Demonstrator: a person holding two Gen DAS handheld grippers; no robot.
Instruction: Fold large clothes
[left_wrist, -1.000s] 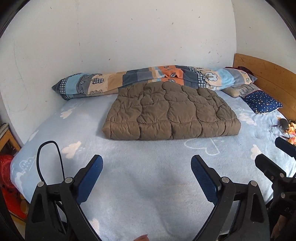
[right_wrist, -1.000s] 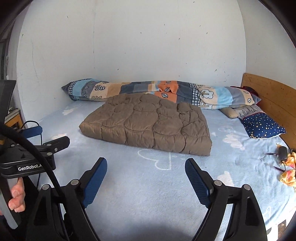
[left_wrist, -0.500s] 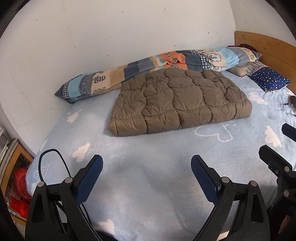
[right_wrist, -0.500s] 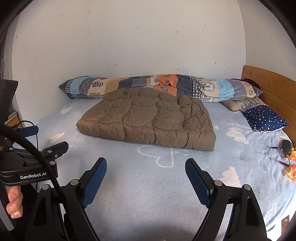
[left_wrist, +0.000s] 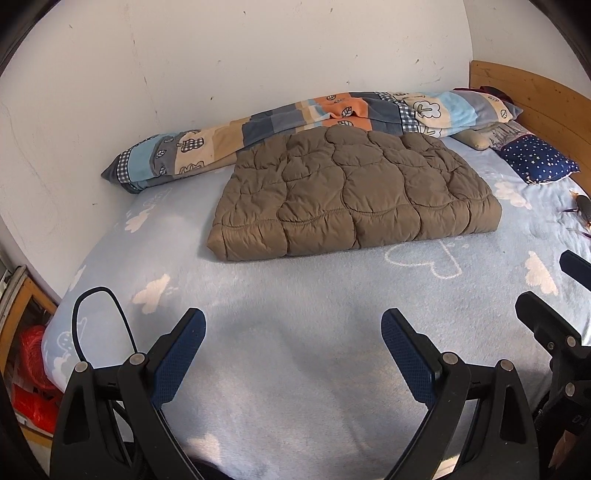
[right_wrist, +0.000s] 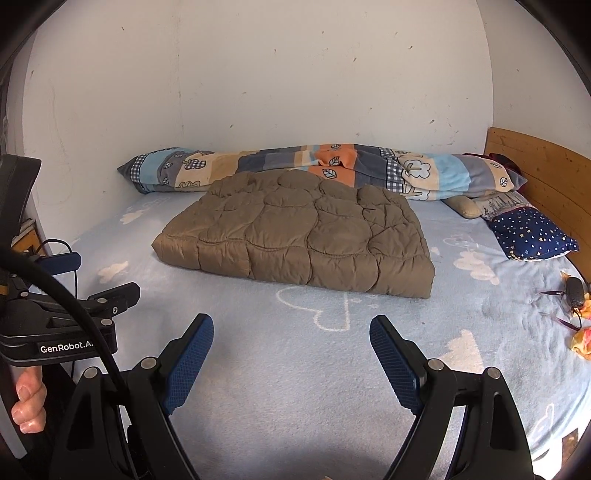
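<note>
Item: brown quilted garment (left_wrist: 351, 192), folded flat mid-bed (left_wrist: 295, 369) just before the patterned blanket roll (left_wrist: 314, 118); judged soft, puffy, light, slippery-shelled, best pinched at its near corners; my left gripper (left_wrist: 291, 347) and right gripper (right_wrist: 291, 354) both wide, empty, well short.

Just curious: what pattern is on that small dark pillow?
Navy pillow with small stars; right wrist view.

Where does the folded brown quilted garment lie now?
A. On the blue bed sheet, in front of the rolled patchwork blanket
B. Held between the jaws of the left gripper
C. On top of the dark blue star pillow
A: the brown quilted garment lies flat on the blue bed sheet, with the patchwork blanket behind it; both grippers are open and empty.
</note>
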